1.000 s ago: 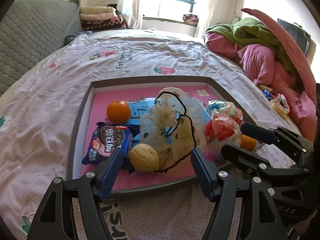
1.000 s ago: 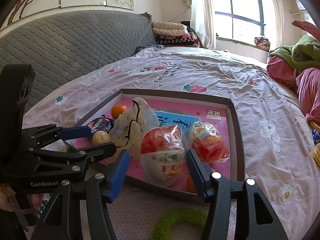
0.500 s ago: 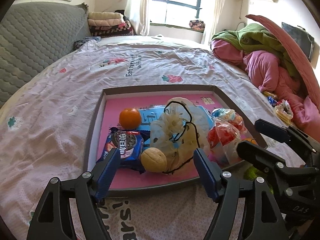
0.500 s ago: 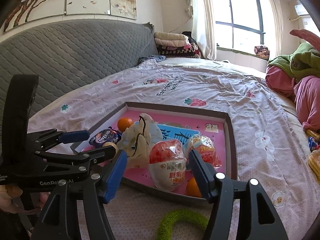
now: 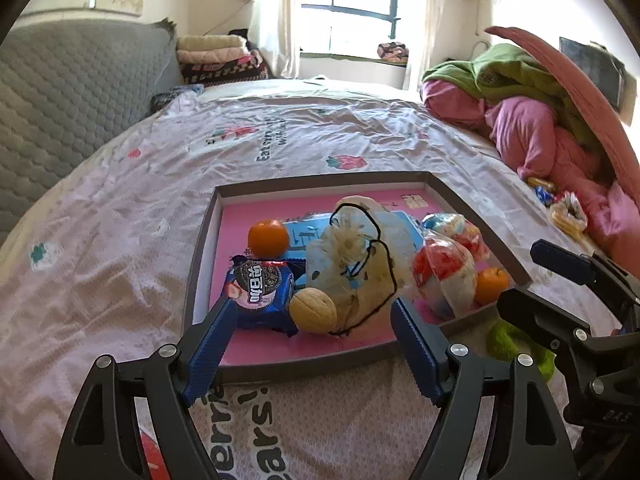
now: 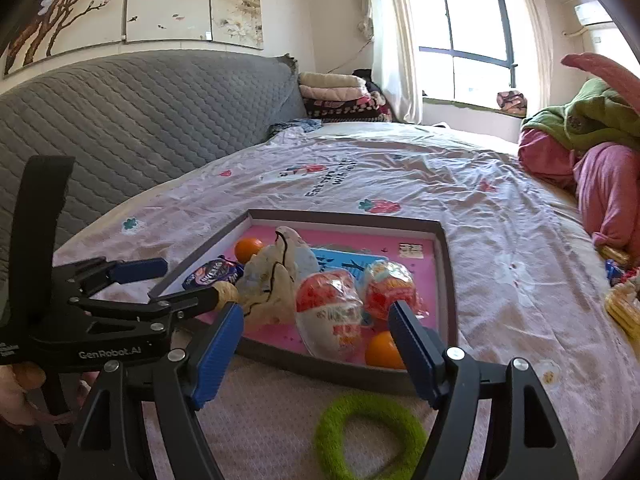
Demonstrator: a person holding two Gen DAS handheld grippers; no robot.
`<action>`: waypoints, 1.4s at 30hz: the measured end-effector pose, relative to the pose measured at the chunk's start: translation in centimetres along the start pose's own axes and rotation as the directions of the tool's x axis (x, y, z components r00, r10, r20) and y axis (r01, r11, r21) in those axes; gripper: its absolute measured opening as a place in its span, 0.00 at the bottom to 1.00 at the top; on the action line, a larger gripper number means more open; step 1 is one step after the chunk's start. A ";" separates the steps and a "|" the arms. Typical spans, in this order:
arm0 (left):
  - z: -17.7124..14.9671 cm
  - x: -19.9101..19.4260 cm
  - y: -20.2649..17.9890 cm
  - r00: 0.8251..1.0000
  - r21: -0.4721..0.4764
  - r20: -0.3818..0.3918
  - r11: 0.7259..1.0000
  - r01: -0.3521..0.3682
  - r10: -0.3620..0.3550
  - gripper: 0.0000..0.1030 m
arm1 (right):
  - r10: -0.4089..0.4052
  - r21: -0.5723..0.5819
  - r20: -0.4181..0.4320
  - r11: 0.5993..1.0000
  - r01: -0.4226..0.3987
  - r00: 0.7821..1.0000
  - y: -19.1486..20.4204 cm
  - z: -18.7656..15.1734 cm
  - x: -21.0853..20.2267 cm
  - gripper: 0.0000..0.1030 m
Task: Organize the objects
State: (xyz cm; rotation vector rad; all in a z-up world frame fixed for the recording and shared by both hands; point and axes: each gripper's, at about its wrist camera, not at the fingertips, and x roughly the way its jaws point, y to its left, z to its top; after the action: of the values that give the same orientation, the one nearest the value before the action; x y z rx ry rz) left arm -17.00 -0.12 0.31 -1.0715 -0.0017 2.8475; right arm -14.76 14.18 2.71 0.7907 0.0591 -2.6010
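I am holding both tools back from the near edge of the tray (image 5: 202, 248), which lies on the bed sheet (image 5: 120, 208).

Left to right in the tray, from the left wrist view:
- a blue cookie packet (image 5: 260, 294), near the left wall;
- an orange (image 5: 268, 238) just behind it;
- a walnut (image 5: 313, 310) touching the packet's right side;
- a pale drawstring pouch (image 5: 356, 264) in the middle, lying partly over a blue card (image 5: 304, 234);
- two wrapped toy eggs (image 5: 442, 272), side by side;
- a second orange (image 5: 490, 285) in the near right corner.

The left gripper (image 5: 310, 344) has just been opening; its jaws stand wide apart, with nothing between the pads. The right gripper (image 6: 316, 344) has likewise just been opening and is empty, jaws wide apart, the near egg and the second orange showing beyond them.

Outstanding: a green fuzzy ring (image 6: 370, 434) lies on the sheet just outside the near wall of the tray, below the right gripper. A few wrapped snacks (image 5: 566, 214) sit well apart at the far right beside the heaped pink bedding (image 5: 536, 136); I cannot tell whether they belong to the job.

Judgement: the task is largely done, with seven pieces collected. The ring, at least, is left.
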 end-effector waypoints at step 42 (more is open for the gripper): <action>-6.9 -4.0 2.3 0.994 -0.074 -0.038 0.992 -0.106 0.104 0.78 | -0.114 0.046 0.001 0.992 0.114 0.993 1.8 -5.8 -4.8 0.73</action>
State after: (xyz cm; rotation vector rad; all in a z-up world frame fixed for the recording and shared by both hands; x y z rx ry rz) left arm -9.64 -3.07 -2.33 -1.1685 -0.0529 2.9438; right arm -7.40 15.33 0.54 0.8206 0.0446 -2.7202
